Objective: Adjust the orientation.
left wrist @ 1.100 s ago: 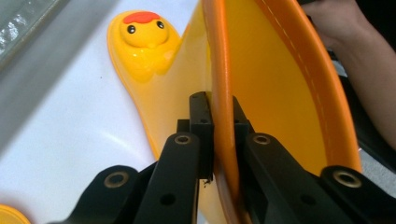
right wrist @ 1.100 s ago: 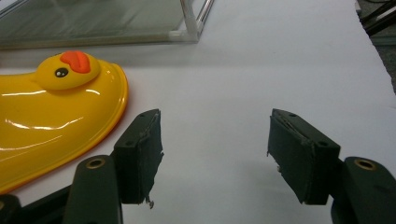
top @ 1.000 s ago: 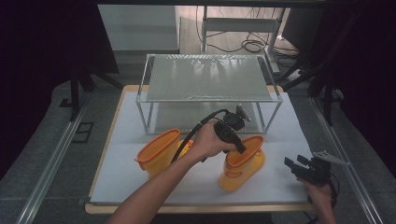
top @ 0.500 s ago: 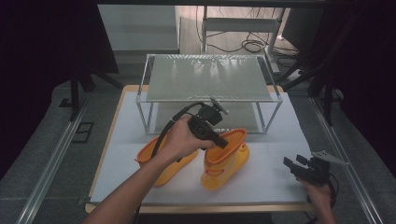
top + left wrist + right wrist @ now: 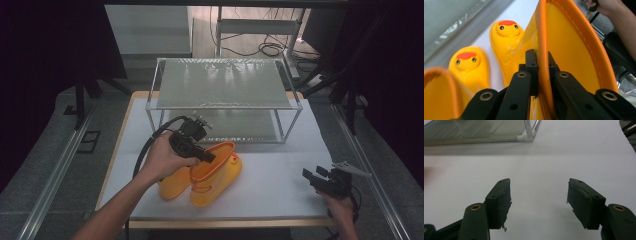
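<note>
Beside its twin — gripped boot (image 5: pixel 216 172) shifted left.

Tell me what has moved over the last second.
The left tool, shut on the rim of one boot, has dragged it left across the table until it sits next to the other boot. The right tool stayed open near the table's right edge, and the shelf stayed put.

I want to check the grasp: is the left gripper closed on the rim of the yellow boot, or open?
Closed. In the left gripper view, the left gripper pinches the orange rim of the yellow boot between its jaws.
</note>
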